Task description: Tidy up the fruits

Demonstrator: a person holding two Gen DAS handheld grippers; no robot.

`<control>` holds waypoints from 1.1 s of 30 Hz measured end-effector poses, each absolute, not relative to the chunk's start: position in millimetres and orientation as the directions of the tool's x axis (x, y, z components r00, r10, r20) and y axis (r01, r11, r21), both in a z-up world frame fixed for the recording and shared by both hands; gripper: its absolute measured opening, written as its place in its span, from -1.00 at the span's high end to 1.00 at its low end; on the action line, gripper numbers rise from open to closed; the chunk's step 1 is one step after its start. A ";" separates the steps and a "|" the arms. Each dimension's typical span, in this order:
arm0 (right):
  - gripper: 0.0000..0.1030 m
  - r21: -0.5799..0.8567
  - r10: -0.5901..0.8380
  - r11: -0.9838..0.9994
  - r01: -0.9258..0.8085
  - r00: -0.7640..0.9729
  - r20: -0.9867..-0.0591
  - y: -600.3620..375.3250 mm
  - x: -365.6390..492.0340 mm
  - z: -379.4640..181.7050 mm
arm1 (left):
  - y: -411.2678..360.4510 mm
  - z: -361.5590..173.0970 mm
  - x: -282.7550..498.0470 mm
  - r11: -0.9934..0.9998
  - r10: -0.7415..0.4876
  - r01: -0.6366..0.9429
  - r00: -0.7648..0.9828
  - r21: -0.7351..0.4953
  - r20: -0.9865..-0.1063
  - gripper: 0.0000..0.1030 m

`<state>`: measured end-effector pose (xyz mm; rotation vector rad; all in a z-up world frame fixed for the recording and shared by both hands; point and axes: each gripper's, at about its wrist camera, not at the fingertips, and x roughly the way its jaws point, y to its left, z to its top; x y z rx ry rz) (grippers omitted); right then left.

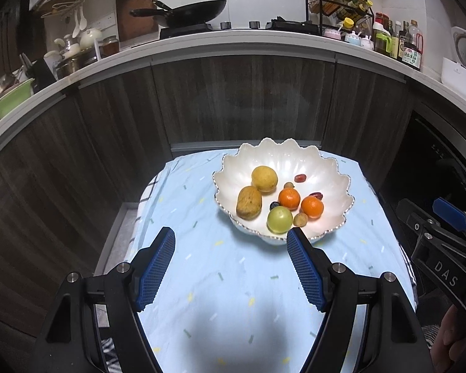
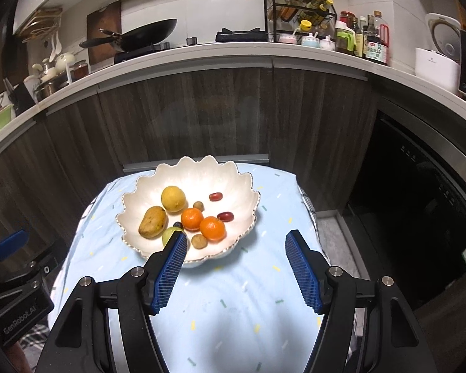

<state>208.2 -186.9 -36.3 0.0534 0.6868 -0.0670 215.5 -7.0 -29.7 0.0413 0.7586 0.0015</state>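
Note:
A white scalloped bowl (image 1: 326, 168) (image 2: 233, 183) sits on a light blue cloth at the far side of a small table. It holds a lemon (image 1: 264, 179) (image 2: 173, 199), a mango (image 1: 248, 202) (image 2: 152, 221), two oranges (image 1: 289, 198) (image 1: 312, 207), a green fruit (image 1: 279, 220), small brown fruits and red grapes (image 1: 300, 178). My left gripper (image 1: 231, 236) is open and empty, in front of the bowl. My right gripper (image 2: 236, 239) is open and empty, at the bowl's near right rim. Its left finger hides part of the green fruit (image 2: 168, 234).
The blue cloth (image 1: 233, 279) covers the table in front of the bowl. A kitchen counter (image 1: 233, 49) with a wok, spice rack, bottles and rice cooker runs behind, over dark wood cabinets. A dark oven (image 2: 419, 217) stands at the right.

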 end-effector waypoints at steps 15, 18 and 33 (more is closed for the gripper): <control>-0.30 0.010 -0.072 0.995 0.101 0.772 -0.631 -186.2 149.8 -28.5 | 0.5 -21.1 157.3 1.000 0.021 -0.007 0.717 0.023 -0.697 -0.44; -0.30 0.016 -0.072 0.994 0.106 0.770 -0.634 -185.2 139.7 -27.7 | 3.3 -20.3 146.6 1.000 0.029 -0.020 0.718 0.020 -0.696 -0.45; -0.30 0.020 -0.054 0.996 0.090 0.747 -0.663 -176.1 107.0 -27.6 | 19.7 -20.1 108.6 0.999 0.041 -0.037 0.712 0.021 -0.701 -0.47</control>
